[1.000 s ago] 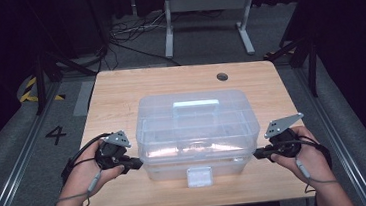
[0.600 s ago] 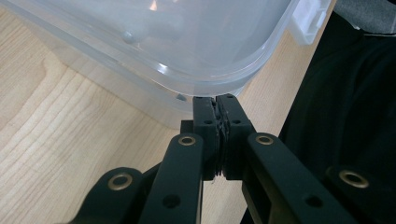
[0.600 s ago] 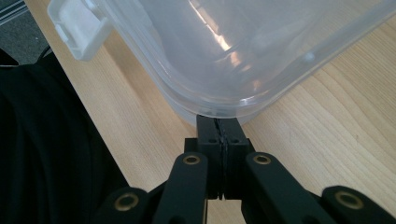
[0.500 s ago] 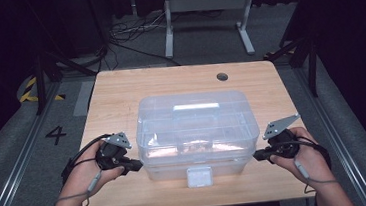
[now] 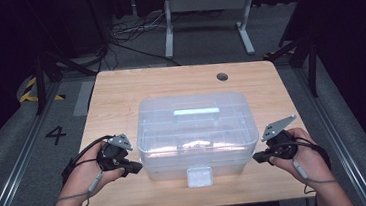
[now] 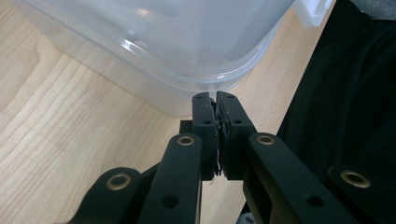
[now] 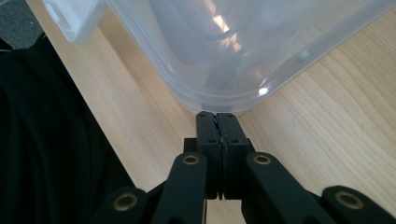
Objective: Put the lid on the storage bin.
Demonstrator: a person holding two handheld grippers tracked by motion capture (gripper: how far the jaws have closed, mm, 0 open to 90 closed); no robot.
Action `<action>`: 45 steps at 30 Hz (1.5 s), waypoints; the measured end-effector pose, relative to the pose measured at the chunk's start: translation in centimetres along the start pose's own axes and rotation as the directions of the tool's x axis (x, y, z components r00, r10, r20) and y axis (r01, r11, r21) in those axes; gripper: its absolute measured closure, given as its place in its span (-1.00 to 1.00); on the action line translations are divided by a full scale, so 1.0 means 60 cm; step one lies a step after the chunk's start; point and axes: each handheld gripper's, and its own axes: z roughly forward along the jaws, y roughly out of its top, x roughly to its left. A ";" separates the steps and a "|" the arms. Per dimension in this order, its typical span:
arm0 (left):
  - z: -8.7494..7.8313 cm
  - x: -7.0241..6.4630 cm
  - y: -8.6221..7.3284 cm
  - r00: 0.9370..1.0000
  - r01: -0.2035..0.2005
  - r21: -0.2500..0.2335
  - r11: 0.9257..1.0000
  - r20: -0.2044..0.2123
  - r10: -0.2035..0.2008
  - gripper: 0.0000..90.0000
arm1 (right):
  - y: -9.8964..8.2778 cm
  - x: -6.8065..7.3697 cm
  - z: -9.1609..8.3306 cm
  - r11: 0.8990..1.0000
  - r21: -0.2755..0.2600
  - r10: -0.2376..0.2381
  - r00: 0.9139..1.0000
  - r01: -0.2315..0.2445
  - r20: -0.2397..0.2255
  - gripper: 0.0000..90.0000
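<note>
The left gripper (image 6: 215,100) has its black fingers (image 6: 203,116) pressed together with nothing between them, and their tips meet the rounded lower corner of the clear plastic storage box (image 6: 177,42) at its near left end. The right gripper (image 7: 217,116) likewise has its fingers (image 7: 229,128) closed flat on each other, holding nothing, with their tips against the box's near right corner (image 7: 224,56). In the high view the left gripper (image 5: 135,167) sits just beside the left end of the box (image 5: 196,132) and the right gripper (image 5: 256,158) just beside its right end, so the box lies between the two. The person's left hand (image 5: 84,174) and right hand (image 5: 306,157) wrap the gripper bodies, each with a grey three-cornered plate on top and a cable trailing back. The box is closed, with a pale handle (image 5: 196,113) set in its lid and a white latch (image 5: 199,177) on its near face. It rests on the light wooden bench (image 5: 120,93), toward the near edge and roughly centred. A small dark round hole (image 5: 222,76) lies in the bench beyond the box.
</note>
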 end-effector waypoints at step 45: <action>-0.069 0.077 -0.066 0.909 0.236 -0.489 0.840 -0.195 -0.369 0.75 | -0.032 -0.135 -0.070 0.905 -0.389 0.242 0.960 -0.172 0.140 0.88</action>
